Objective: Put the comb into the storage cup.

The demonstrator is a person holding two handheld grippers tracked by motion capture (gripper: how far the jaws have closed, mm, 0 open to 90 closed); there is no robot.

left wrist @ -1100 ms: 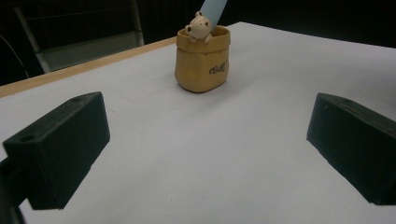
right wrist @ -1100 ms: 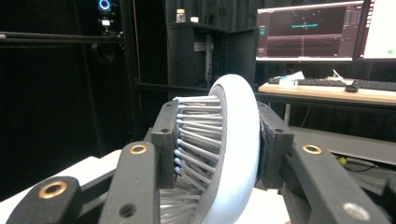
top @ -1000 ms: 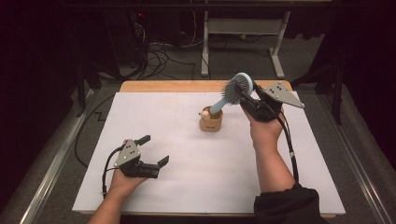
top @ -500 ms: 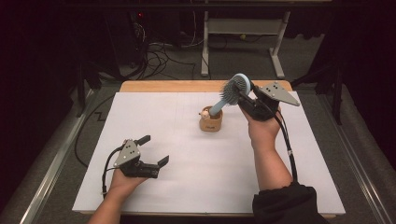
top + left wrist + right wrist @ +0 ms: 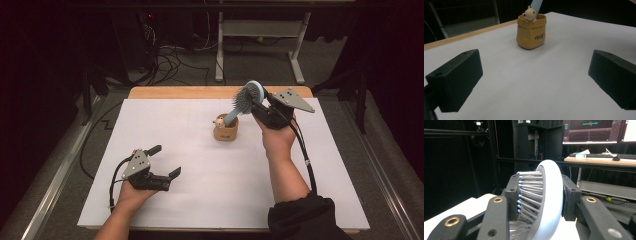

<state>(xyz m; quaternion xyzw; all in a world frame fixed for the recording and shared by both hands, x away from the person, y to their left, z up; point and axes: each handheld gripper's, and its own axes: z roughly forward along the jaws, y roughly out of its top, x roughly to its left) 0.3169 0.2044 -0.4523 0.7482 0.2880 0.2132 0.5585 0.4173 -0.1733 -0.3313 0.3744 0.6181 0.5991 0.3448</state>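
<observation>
A light blue hairbrush point(image 5: 246, 98) leans with its handle inside a small tan sack-shaped holder point(image 5: 226, 129) that has a little bear figure on its rim. My right gripper point(image 5: 256, 106) is shut on the brush's round head; its bristles and pale back point(image 5: 549, 200) are squeezed between the two black jaws. My left gripper point(image 5: 166, 161) rests low on the white table at the front left, jaws open and empty. The left gripper view looks between the wide-apart fingers point(image 5: 456, 80) toward the holder point(image 5: 531, 31), and the handle point(image 5: 536, 5) pokes out of its top.
A white sheet point(image 5: 200, 170) covers the table, with a wooden edge point(image 5: 180, 92) at the far side. Cables and a metal frame point(image 5: 260, 30) lie on the floor beyond. A desk with monitors and a keyboard point(image 5: 599, 155) stands far off in the right gripper view.
The right hand with the brush head has shifted slightly toward the left. The left hand and the holder have stayed put.
</observation>
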